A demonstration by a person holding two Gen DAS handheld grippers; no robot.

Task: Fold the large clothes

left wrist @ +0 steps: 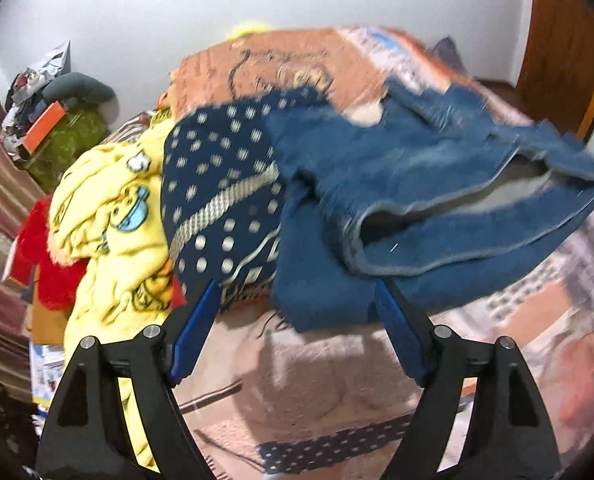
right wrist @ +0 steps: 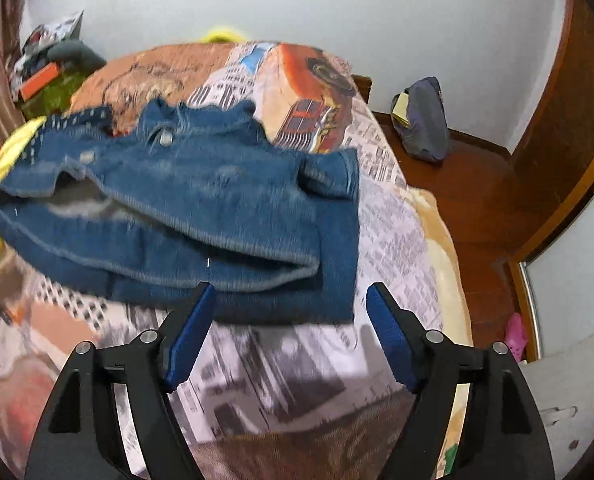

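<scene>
Blue denim jacket (right wrist: 201, 208), yellow cartoon blanket (left wrist: 113, 216)
</scene>
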